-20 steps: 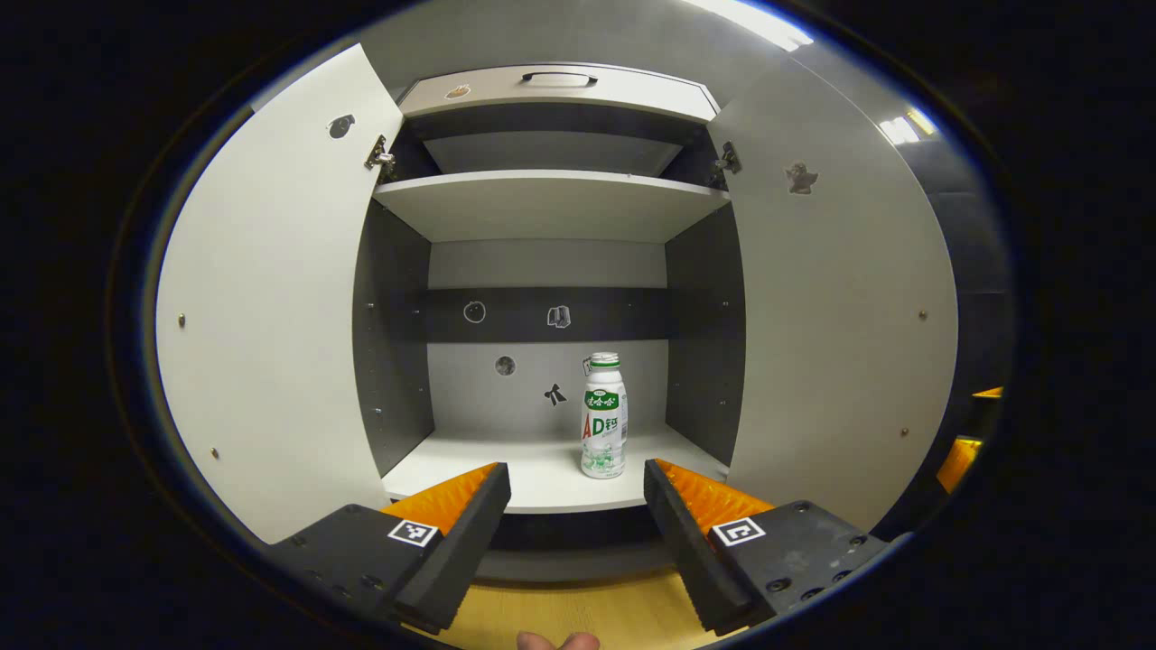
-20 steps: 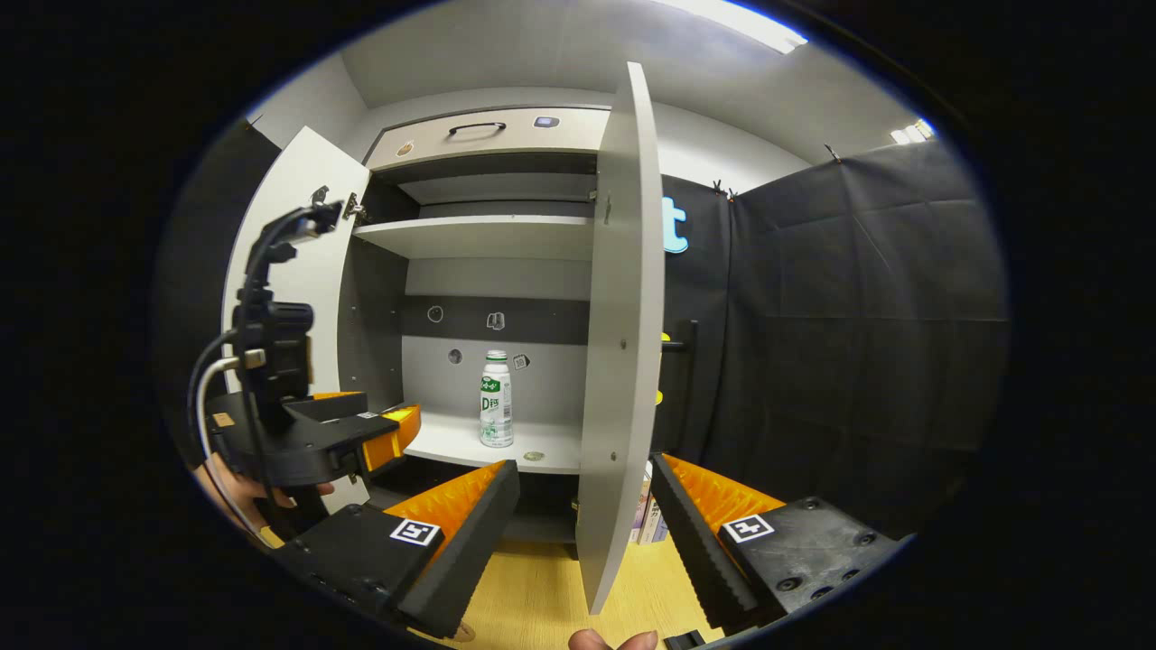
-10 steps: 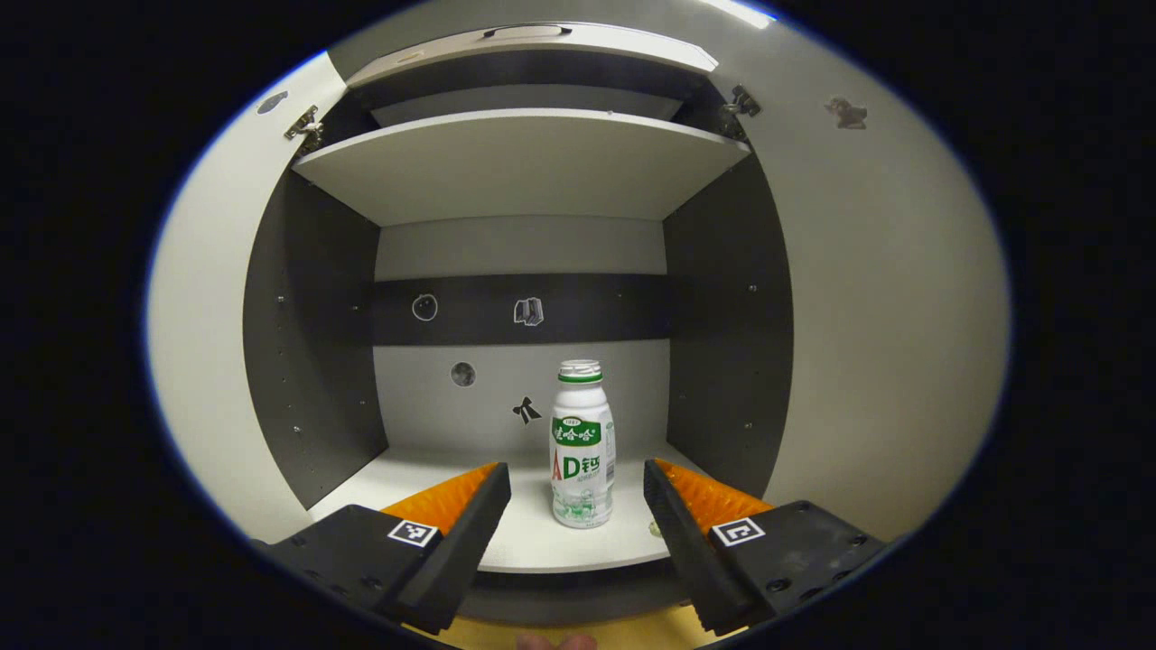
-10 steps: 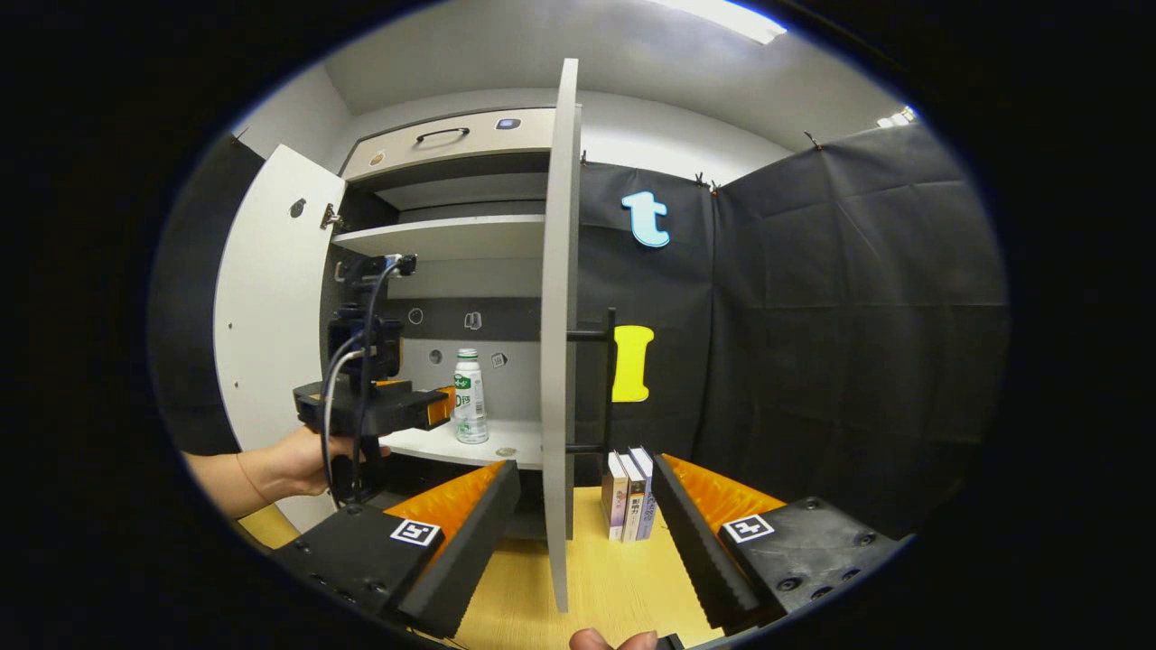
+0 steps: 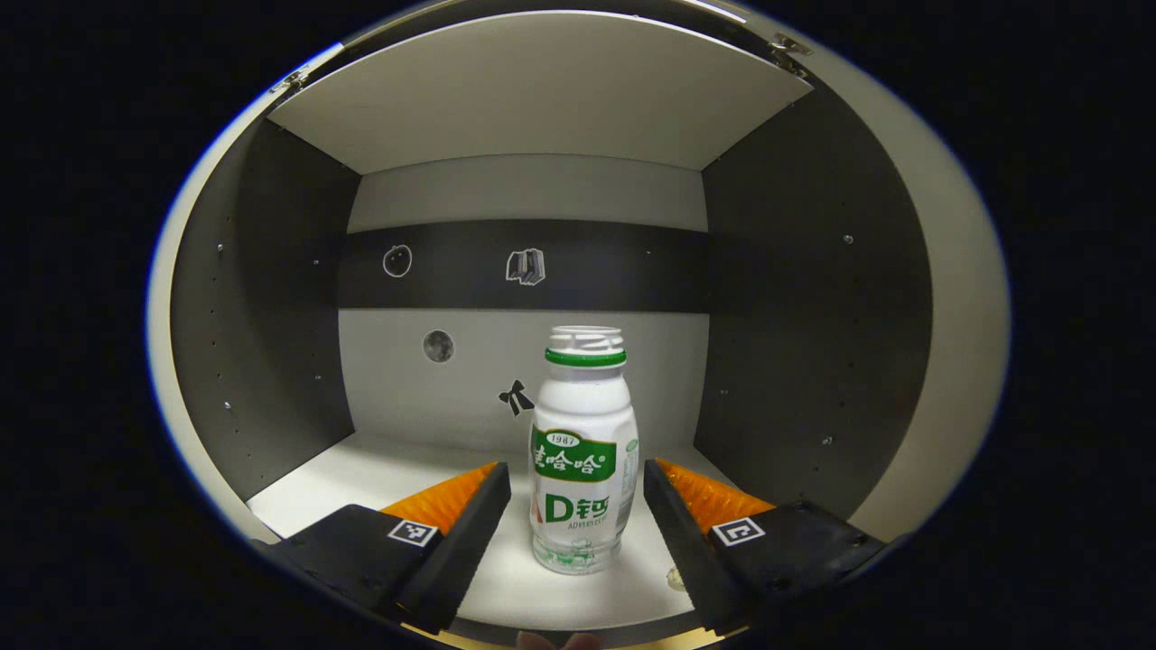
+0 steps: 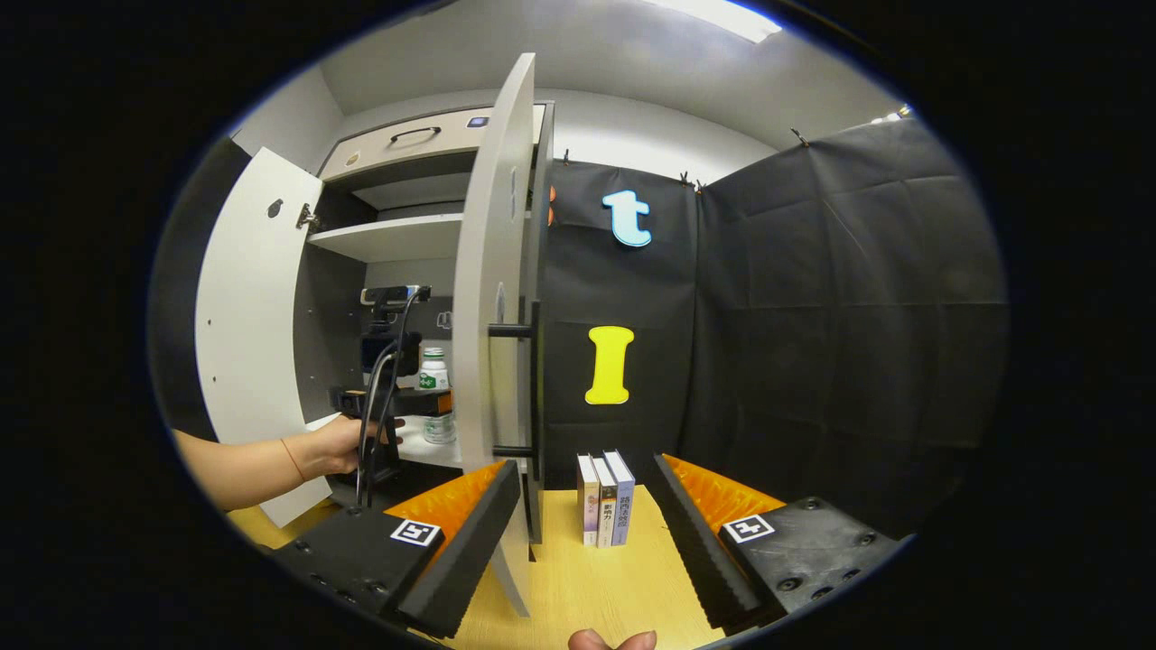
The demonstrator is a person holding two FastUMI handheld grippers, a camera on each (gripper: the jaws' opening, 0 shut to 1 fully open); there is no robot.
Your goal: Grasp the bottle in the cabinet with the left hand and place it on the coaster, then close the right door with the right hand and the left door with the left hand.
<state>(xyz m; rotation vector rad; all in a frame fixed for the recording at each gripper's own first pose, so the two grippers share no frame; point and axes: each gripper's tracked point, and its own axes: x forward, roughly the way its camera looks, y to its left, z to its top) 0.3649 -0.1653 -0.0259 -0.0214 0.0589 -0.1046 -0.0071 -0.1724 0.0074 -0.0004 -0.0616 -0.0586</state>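
Reaching: my left gripper (image 5: 576, 506) is inside the cabinet's lower compartment (image 5: 298, 469), fingers spread wide on either side of the drink bottle (image 5: 582, 460), neither one pressing on it.
Bottle: upright on the lower compartment's floor, white with a green band under the cap, between my left fingers and nearer the right-hand one.
Back panel: I see small stickers behind the bottle, a bow (image 5: 516, 397) just left of its shoulder.
Right gripper (image 6: 585, 506): wide open, holding nothing, low over the wooden tabletop (image 6: 587, 587).
Right door (image 6: 488, 334): standing open, nearly edge-on ahead of my right gripper, its bar handle (image 6: 533, 388) facing right.
Left door (image 6: 248, 334): swung open.
Books (image 6: 605, 496): three standing upright on the tabletop between my right fingers.
Hand (image 6: 348, 444): in the right gripper view it holds the left gripper at the cabinet mouth.
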